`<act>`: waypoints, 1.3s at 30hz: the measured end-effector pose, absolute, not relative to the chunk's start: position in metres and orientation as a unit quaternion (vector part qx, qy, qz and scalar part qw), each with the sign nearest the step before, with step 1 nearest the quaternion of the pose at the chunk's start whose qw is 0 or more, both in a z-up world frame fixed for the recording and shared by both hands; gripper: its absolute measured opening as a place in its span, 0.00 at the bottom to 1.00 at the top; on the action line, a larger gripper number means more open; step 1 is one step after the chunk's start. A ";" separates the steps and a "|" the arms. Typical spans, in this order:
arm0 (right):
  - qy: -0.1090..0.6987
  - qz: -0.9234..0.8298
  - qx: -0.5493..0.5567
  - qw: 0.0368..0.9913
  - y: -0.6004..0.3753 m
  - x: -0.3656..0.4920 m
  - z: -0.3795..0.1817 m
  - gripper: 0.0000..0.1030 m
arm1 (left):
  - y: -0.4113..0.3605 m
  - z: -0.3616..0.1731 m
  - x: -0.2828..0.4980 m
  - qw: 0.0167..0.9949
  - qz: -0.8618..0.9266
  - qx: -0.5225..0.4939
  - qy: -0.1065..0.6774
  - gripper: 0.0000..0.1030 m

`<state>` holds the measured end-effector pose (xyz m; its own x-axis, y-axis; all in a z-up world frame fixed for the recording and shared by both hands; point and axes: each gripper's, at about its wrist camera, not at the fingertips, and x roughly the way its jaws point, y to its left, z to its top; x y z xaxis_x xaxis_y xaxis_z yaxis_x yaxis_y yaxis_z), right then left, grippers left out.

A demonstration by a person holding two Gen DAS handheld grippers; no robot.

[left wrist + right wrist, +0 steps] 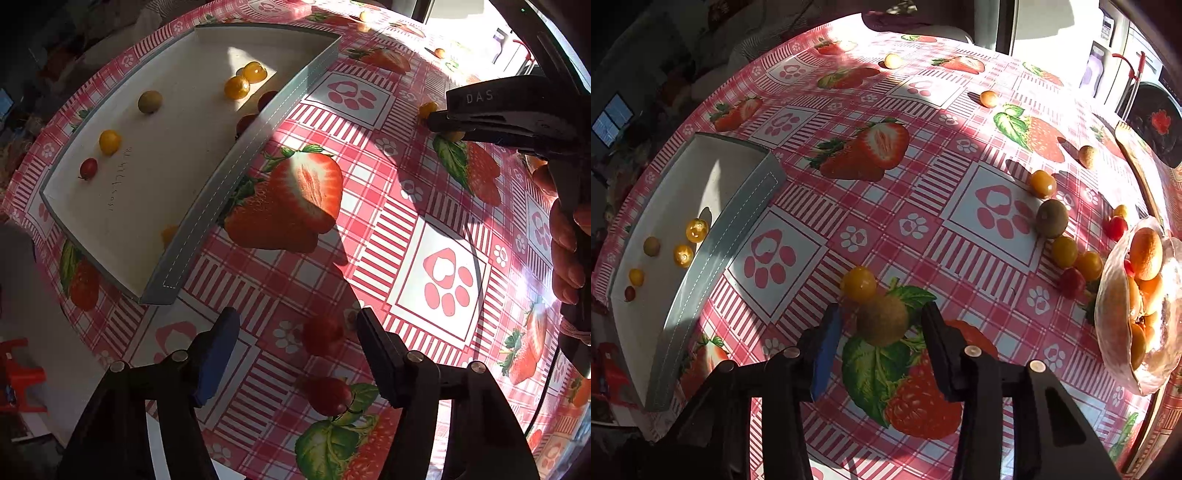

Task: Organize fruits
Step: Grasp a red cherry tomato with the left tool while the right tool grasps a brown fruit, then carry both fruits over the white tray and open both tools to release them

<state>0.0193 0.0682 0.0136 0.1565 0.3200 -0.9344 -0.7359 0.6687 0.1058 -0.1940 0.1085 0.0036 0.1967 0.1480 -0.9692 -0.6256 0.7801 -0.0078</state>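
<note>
Fruits lie scattered on the desk [369,229] under a red-checked strawberry cloth.

Left wrist view: left tool [297,354] points down at the cloth, jaws spread, a red cherry tomato [323,334] on the cloth between the fingertips, neither pad touching it. A second red tomato [328,395] sits just nearer the camera, also between the fingers. Grey tray [258,125] lies up-left; inside it two yellow tomatoes in a sun patch, one green, one yellow, one small red, two dark red ones by the near wall. Right tool [437,122] enters from the right edge, held by a hand [565,236], its tips at a yellow tomato [428,109].

Right wrist view: right tool [882,332] is spread around a brownish-green round fruit [882,319]; the pads stand beside it, a gap visible on both sides. A yellow tomato [858,284] touches that fruit on its far side. Tray [713,258] sits at left with small fruits in it. At right, a glass bowl [1115,325] of orange fruit, and yellow, red and green fruits grouped just beside it.
</note>
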 end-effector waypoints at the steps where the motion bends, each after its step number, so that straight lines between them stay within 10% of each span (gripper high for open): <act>1: 0.544 0.361 -0.190 0.733 0.068 0.020 0.014 0.29 | 0.107 0.005 -0.194 0.746 0.258 -0.205 0.578 0.57; 6: 0.560 0.362 -0.179 0.724 0.059 0.017 0.015 0.29 | 0.095 0.010 -0.183 0.756 0.233 -0.184 0.583 0.21; 39: 0.597 0.338 -0.100 0.720 0.019 -0.055 0.062 0.29 | 0.162 0.090 -0.194 0.815 0.148 -0.213 0.518 0.21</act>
